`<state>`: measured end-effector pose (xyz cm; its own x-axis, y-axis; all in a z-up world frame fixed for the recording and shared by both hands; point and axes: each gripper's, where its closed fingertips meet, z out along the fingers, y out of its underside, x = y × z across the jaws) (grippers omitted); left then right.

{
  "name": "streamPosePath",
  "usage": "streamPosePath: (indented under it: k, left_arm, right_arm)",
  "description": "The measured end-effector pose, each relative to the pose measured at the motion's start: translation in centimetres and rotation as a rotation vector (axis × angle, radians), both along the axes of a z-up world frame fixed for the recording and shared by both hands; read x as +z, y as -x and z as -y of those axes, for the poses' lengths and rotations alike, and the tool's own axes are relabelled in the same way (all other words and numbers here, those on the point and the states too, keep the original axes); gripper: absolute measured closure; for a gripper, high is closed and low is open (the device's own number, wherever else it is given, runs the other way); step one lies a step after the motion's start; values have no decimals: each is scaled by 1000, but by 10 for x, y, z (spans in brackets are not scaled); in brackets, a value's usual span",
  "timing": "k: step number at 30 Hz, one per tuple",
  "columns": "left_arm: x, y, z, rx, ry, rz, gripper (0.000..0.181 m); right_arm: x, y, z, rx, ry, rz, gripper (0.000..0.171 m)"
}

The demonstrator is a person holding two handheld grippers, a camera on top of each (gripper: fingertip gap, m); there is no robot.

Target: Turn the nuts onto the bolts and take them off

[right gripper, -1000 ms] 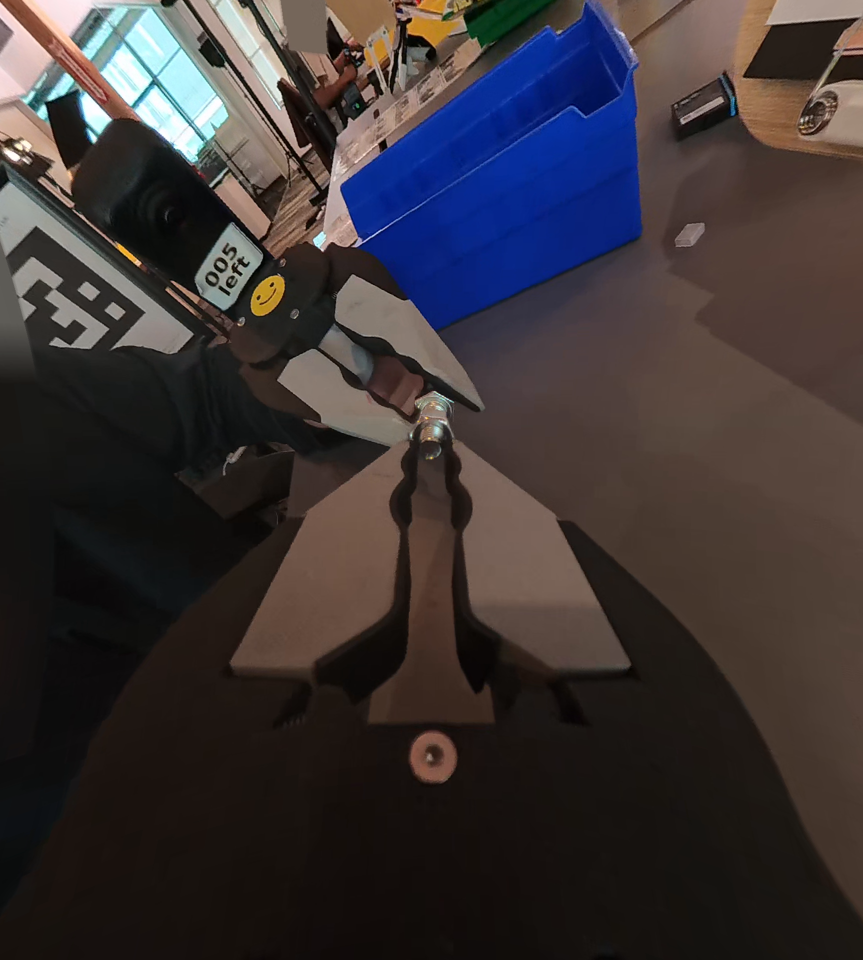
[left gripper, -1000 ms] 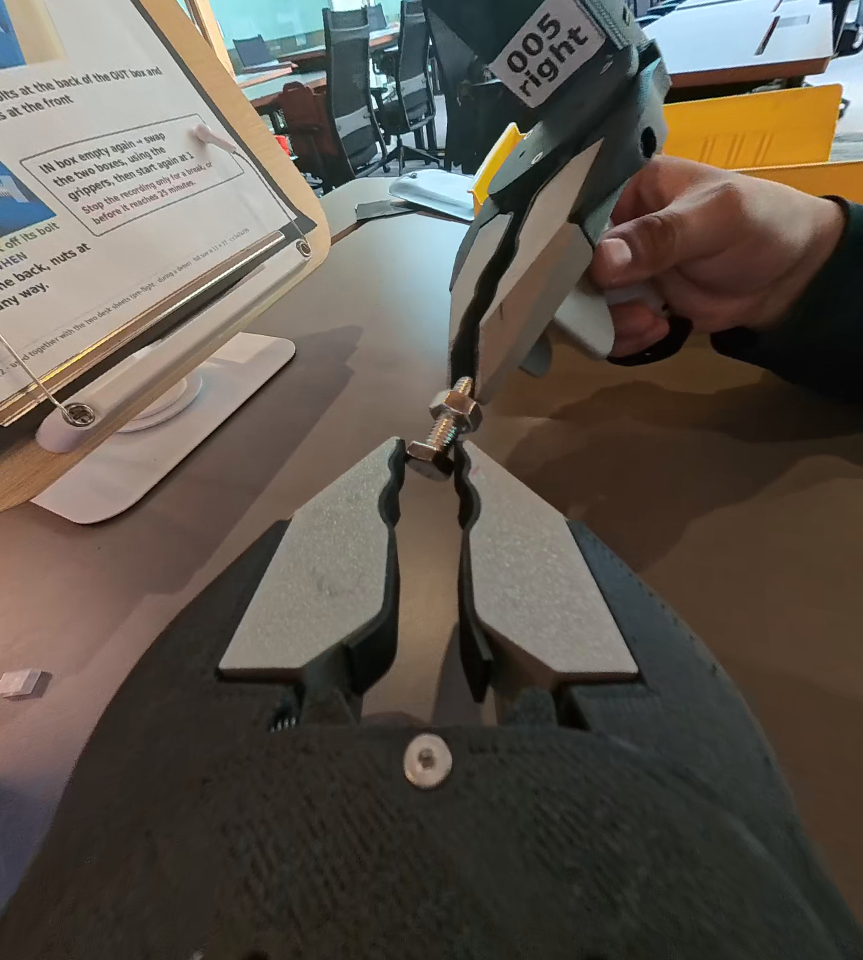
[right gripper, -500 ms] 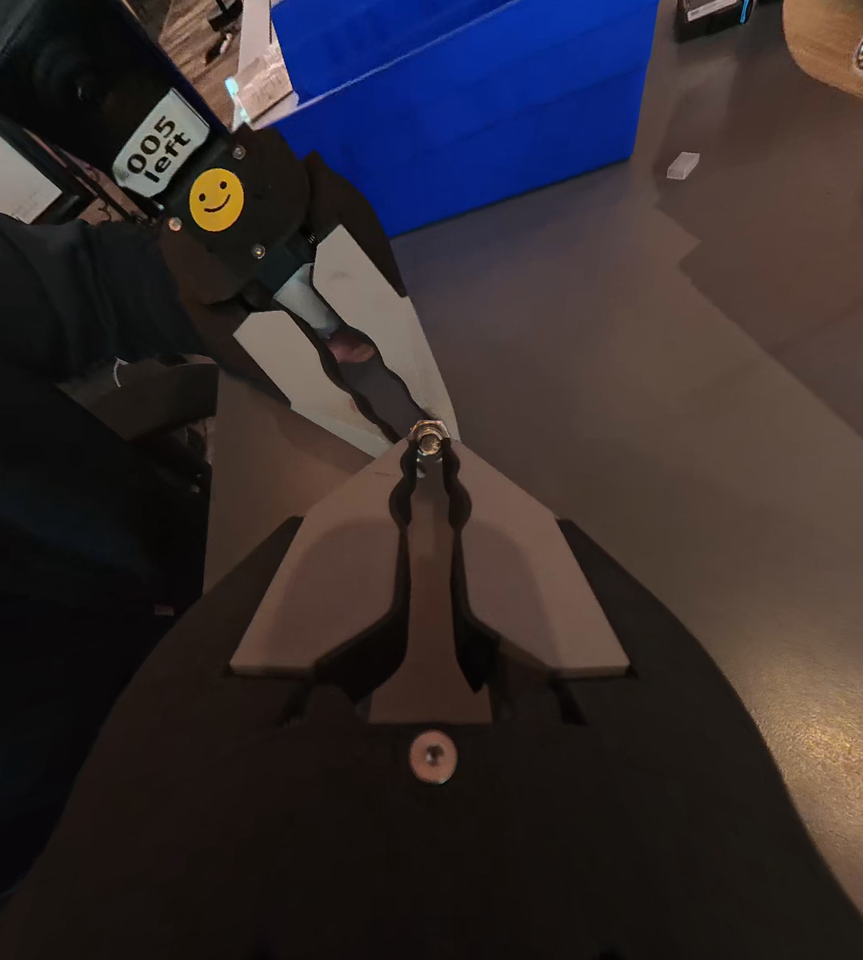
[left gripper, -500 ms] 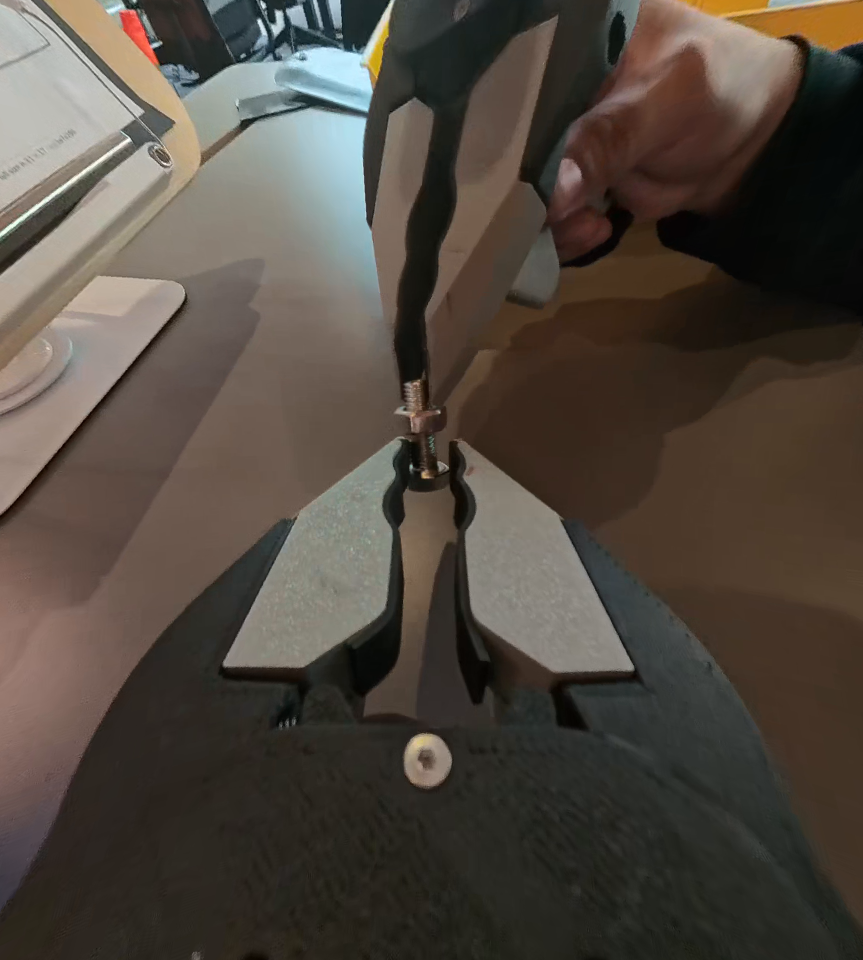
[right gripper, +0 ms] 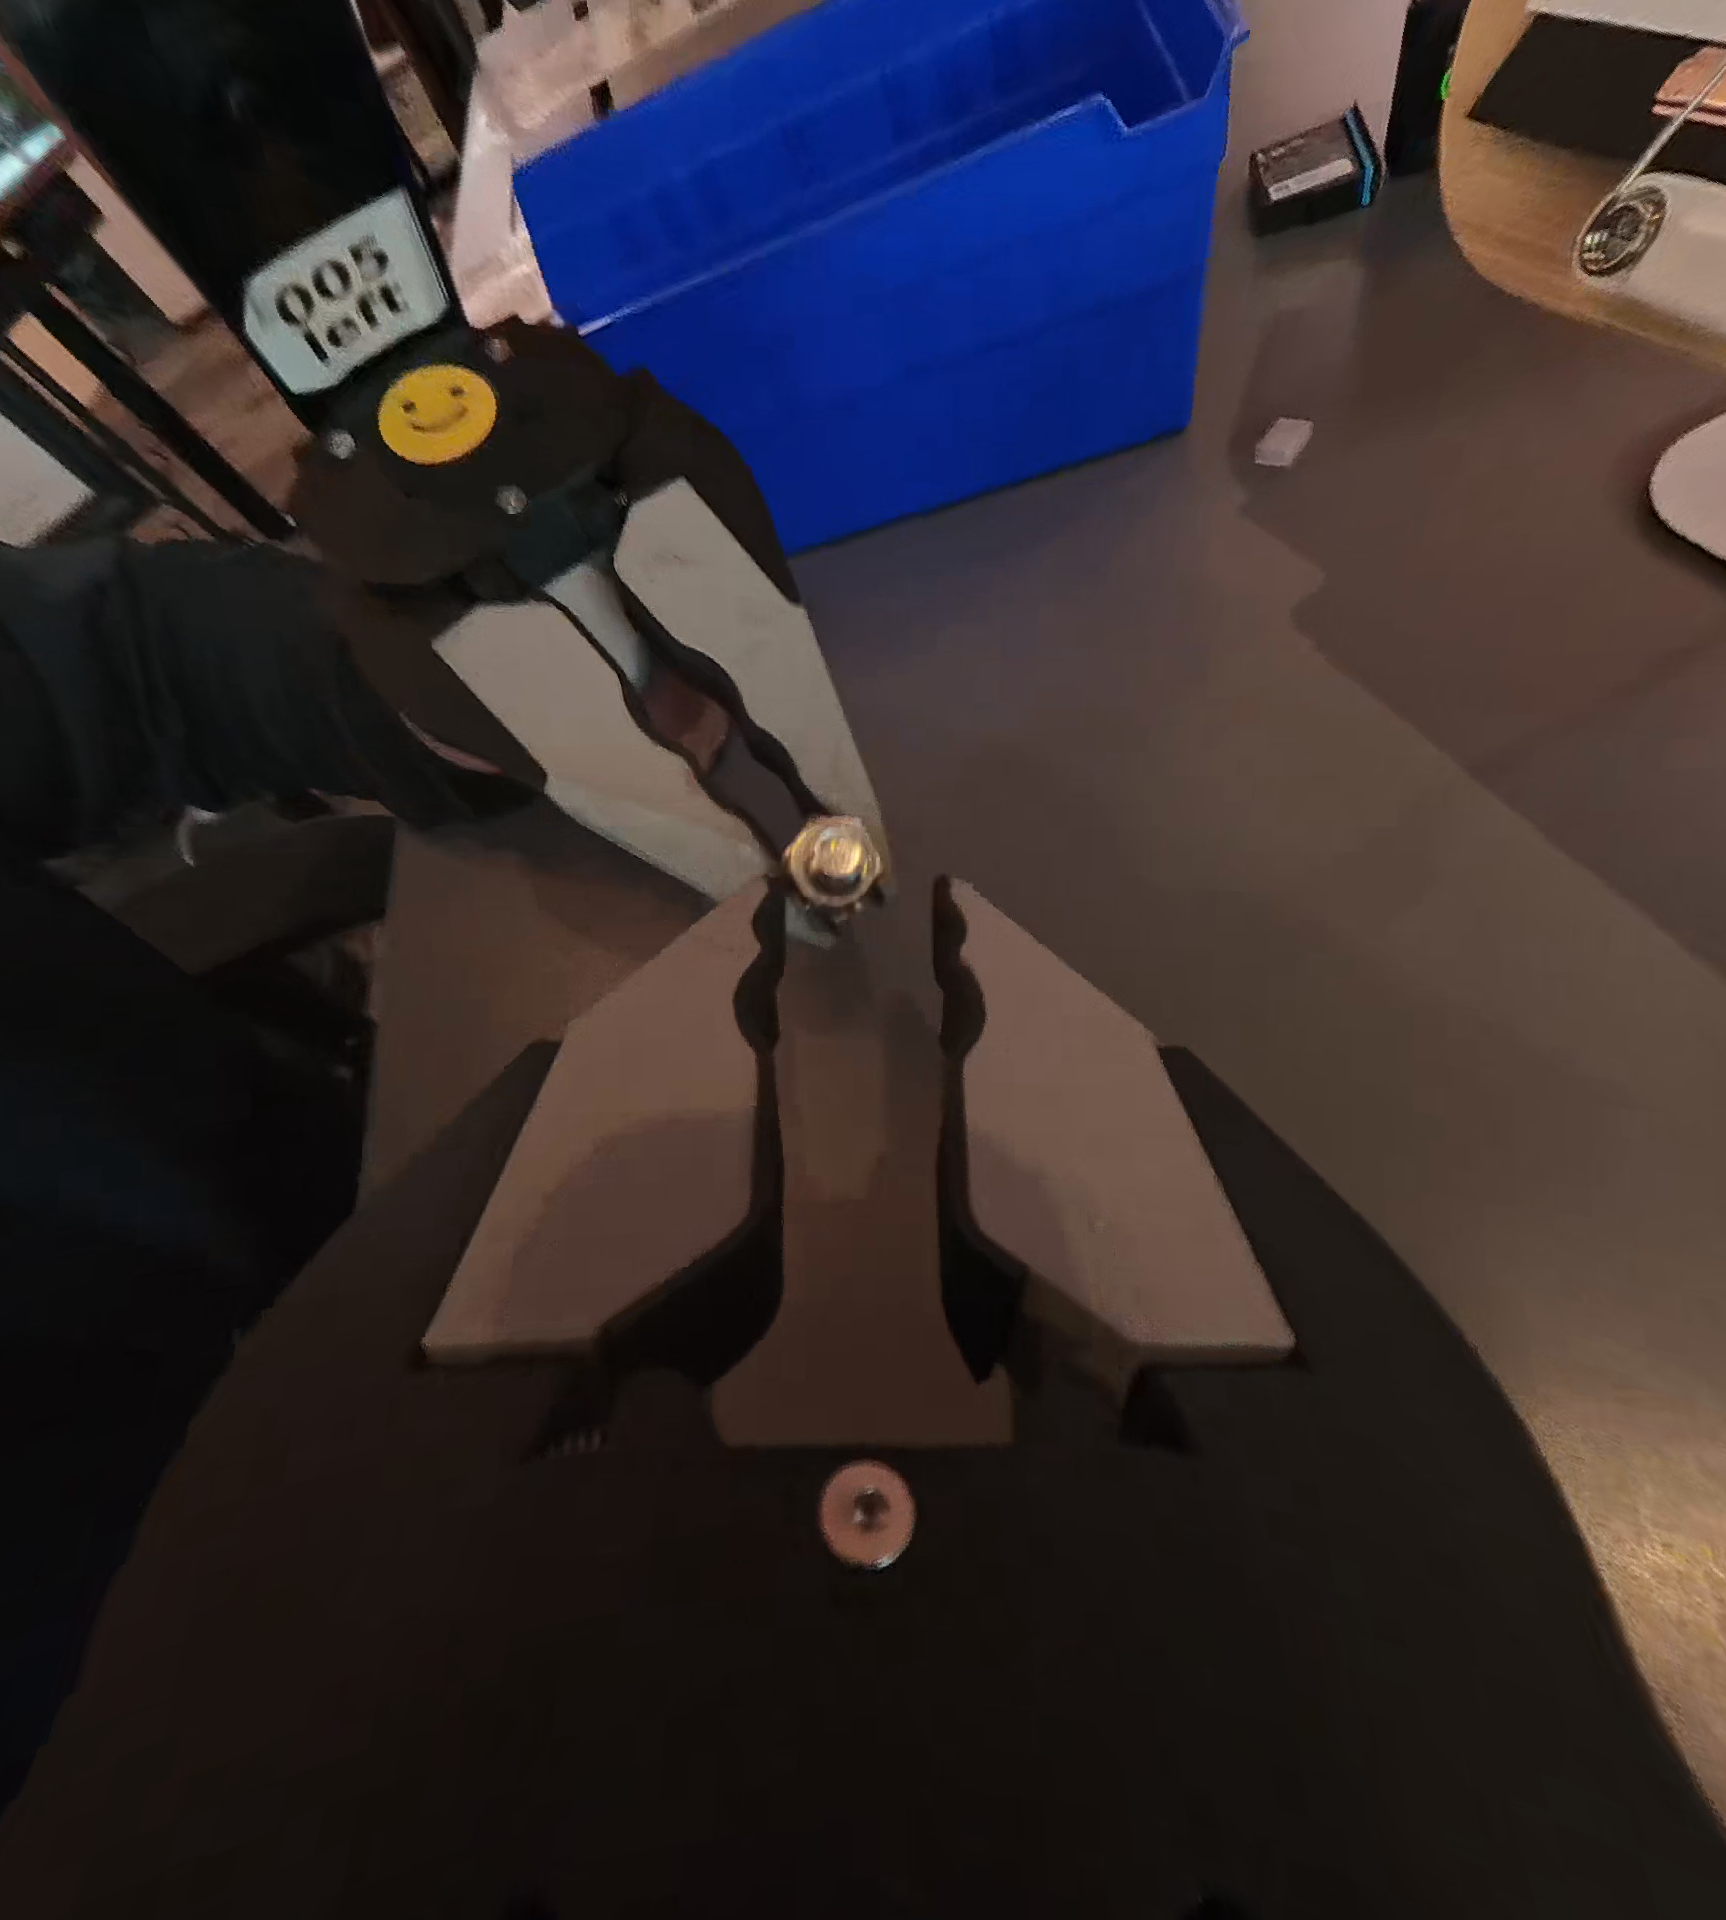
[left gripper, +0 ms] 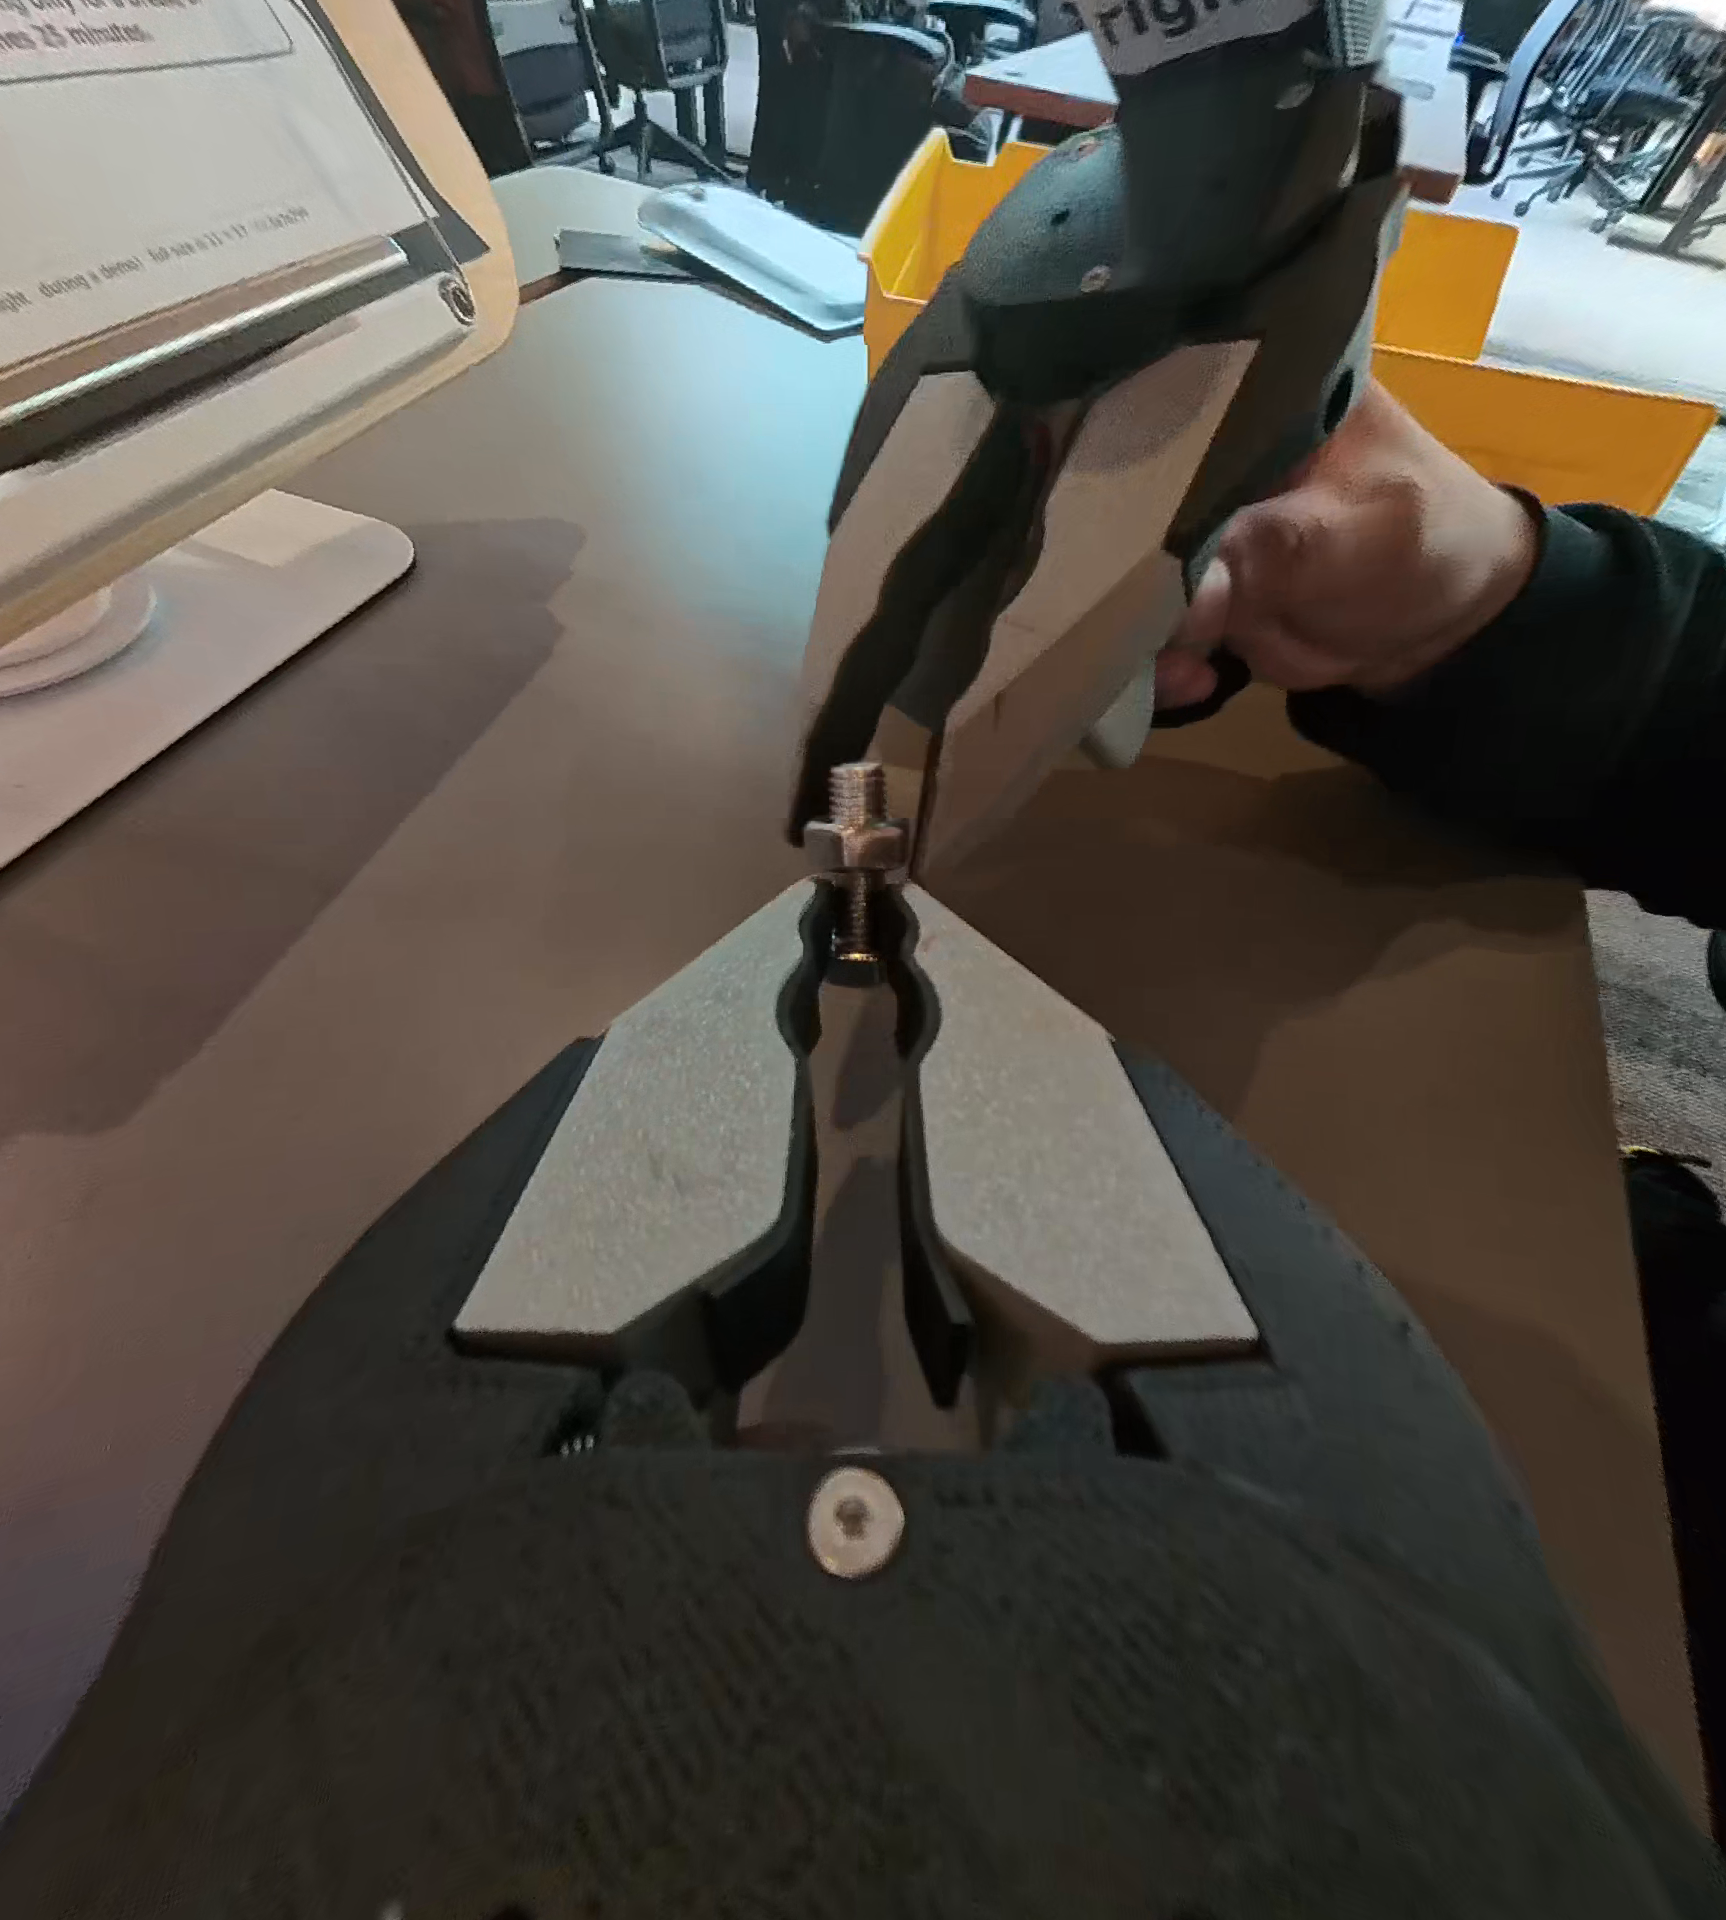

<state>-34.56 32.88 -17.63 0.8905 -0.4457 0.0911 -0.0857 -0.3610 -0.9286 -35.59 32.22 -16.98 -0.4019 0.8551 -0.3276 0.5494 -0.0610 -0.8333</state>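
Over a dark brown tabletop [left gripper: 547, 790], the left gripper [left gripper: 859, 920] has its two grey, wavy-edged fingers clenched on the head end of a small silver threaded bolt [left gripper: 860, 795], which stands upright at the fingertips. A silver hexagonal nut [left gripper: 856, 844] sits partway down the thread, just above those tips, with bare thread showing over it.

The right gripper [right gripper: 854, 894] comes in from above, its fingers released and parted to either side of the nut. In the left wrist view its tips flank the nut closely, though whether they touch it cannot be told. A bare hand [left gripper: 1347, 592] in a dark sleeve works its handle.

A blue plastic bin [right gripper: 900, 281] stands on the table behind the left gripper, a yellow bin [left gripper: 1441, 312] behind the right, and a wooden document stand with a white base [left gripper: 163, 613] off to the left.
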Motion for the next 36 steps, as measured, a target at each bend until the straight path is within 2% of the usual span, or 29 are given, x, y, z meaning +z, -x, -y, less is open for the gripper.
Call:
streamPosePath:
  k: [2,3,5,8,9,10,14,17,19,21,26,28,30,31,32,35,36]
  left_arm:
    - [3,2,2,-4,-10,-7,175]
    - [5,4,2,1,-20,-9,175]
    - [3,6,2,6,-16,-31,175]
    - [-3,5,0,16,0,-52,174]
    - [-6,4,0,12,13,-57,174]
    - [-9,4,0,15,21,-64,174]
    - [-9,2,0,6,17,-72,174]
    - [-8,6,-1,29,3,-103,174]
    - [-4,8,0,20,-10,-61,174]
    - [-5,14,-2,39,-8,-67,175]
    - [-16,12,-3,30,14,-118,174]
    - [-13,13,-3,45,1,-136,175]
    - [-7,15,-2,44,-20,-117,175]
    - [-6,17,-2,49,-18,-110,175]
    - [-8,19,-2,57,-11,-115,174]
    - [-10,17,-3,53,-7,-128,174]
    - [-10,15,-2,49,-7,-134,174]
  right_arm:
    - [-5,-1,-8,-35,-69,13,157]
    - [-9,0,-21,-94,-134,25,171]
    - [-10,1,-33,-153,-192,17,171]
    - [-2,1,-3,-22,-42,-11,151]
    - [-2,1,1,2,-33,-5,142]
    - [0,1,4,10,-38,-18,141]
    - [1,1,7,17,-33,-35,140]
    - [-7,3,-5,-36,-27,9,145]
    - [-21,0,-25,-111,-90,80,166]
    - [-19,-2,-30,-119,-130,53,162]
    - [11,4,2,3,49,-79,144]
    - [-6,6,-7,-56,-2,3,150]
    - [-29,2,-27,-144,-97,119,163]
    - [-34,-1,-36,-174,-148,142,159]
    - [-28,-1,-36,-169,-140,113,157]
    - [16,7,-9,-71,81,-84,142]
    - [19,9,-4,-60,117,-79,138]
